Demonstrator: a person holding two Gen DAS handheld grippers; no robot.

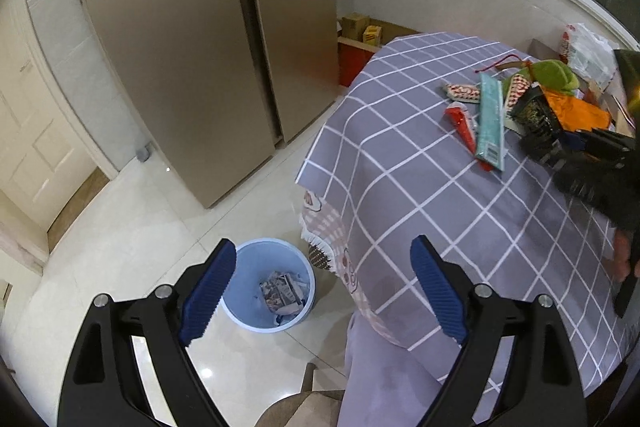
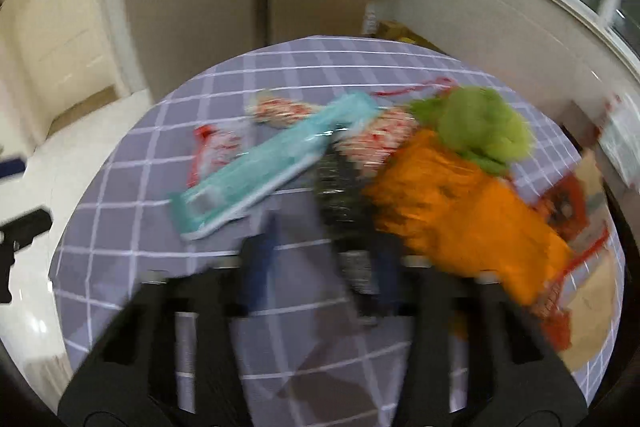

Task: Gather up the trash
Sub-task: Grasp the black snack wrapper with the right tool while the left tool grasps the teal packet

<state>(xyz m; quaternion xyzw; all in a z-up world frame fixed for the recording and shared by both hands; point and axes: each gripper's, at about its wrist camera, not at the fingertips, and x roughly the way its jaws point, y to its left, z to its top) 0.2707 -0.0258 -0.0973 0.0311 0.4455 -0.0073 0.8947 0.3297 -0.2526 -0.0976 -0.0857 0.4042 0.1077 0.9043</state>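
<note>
Trash lies in a heap on the table with the grey checked cloth [image 1: 400, 187]: a teal packet [image 1: 491, 119] [image 2: 264, 167], a red wrapper [image 1: 460, 121], an orange bag [image 1: 576, 111] [image 2: 460, 211], a green bag [image 2: 480, 123] and a black wrapper [image 1: 532, 109] [image 2: 340, 195]. My right gripper [image 2: 326, 239] is blurred. The black wrapper runs between its fingers, close to the right one, and a gap shows beside the left one. My left gripper [image 1: 324, 245] hangs open and empty at the table's edge, above a light blue bin [image 1: 248, 267] on the floor that holds some wrappers [image 1: 282, 293].
A tall beige cabinet [image 1: 180, 47] stands behind the bin, with a white door [image 1: 36, 147] to its left. Cardboard boxes [image 1: 360, 27] sit in the far corner. A chair back [image 1: 304, 403] shows below the bin. A white plastic bag [image 1: 588, 47] lies at the table's far side.
</note>
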